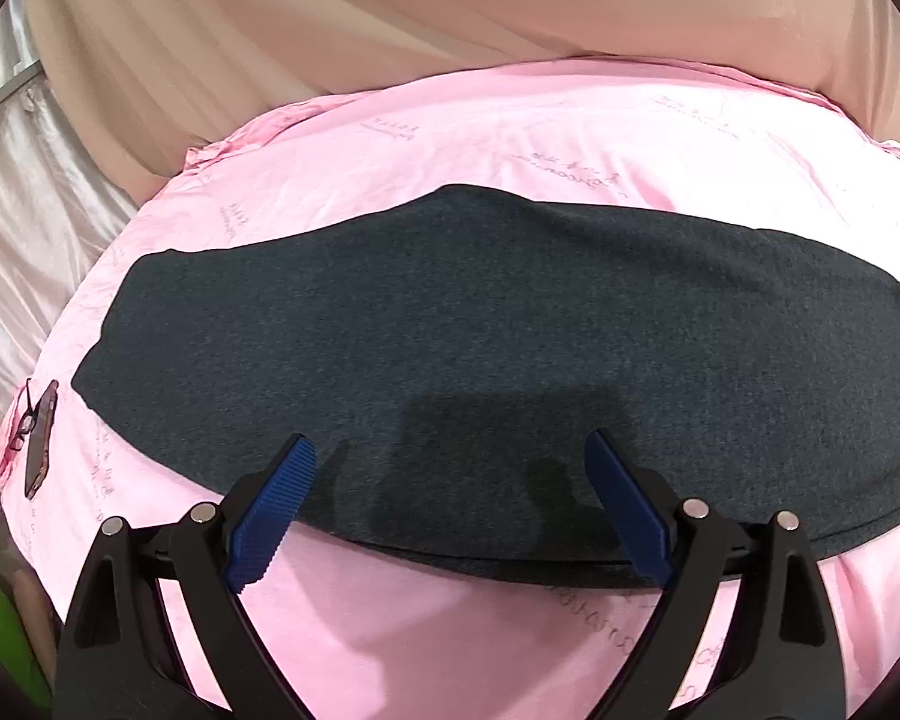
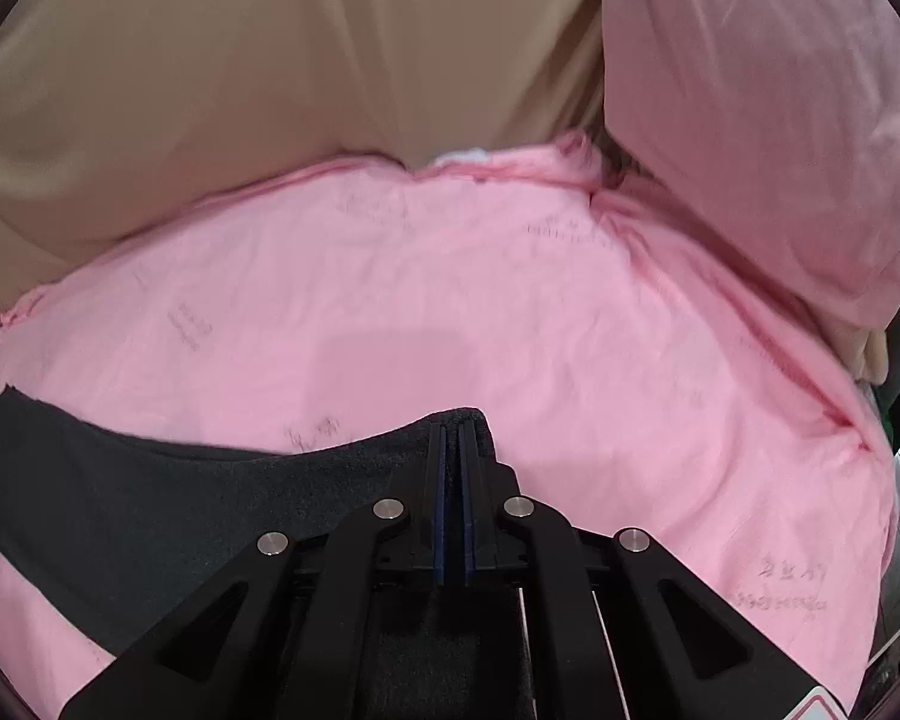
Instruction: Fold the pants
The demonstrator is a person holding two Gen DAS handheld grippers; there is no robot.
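Observation:
Dark grey pants (image 1: pixel 480 330) lie flat across a pink bedsheet (image 1: pixel 450 138). My left gripper (image 1: pixel 450 450) is open and empty, hovering just above the pants' near edge, its blue pads (image 1: pixel 276 504) spread wide. In the right wrist view my right gripper (image 2: pixel 452 429) is shut on an end of the pants (image 2: pixel 150 480), pinching a raised corner of the dark fabric between its blue pads; the rest of the fabric trails down to the left over the sheet (image 2: pixel 510 312).
A phone in a dark case with glasses (image 1: pixel 39 435) lies at the sheet's left edge. A beige curtain (image 1: pixel 390 18) hangs behind the bed. A pink pillow (image 2: pixel 768 108) sits at the far right.

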